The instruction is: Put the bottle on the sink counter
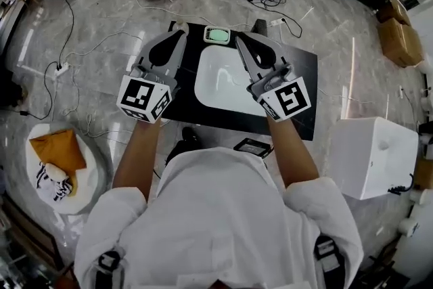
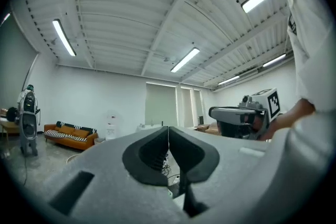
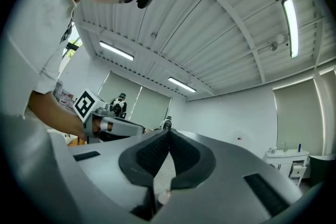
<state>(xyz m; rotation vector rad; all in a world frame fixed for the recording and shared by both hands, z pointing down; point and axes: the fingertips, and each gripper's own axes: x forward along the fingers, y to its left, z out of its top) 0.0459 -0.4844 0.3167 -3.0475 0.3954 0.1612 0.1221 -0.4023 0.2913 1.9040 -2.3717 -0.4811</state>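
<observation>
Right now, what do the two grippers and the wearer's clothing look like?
Both the left gripper and right gripper are light grey shells tapering to the jaws, lined with dark textured pads. Each carries a white cube printed with black square markers at its rear. The person wears a white short-sleeved shirt with black shoulder straps.

bright, even light from ceiling tubes (image 2: 64,38); sharp (fisheye-bent, dark-cornered gripper views).
</observation>
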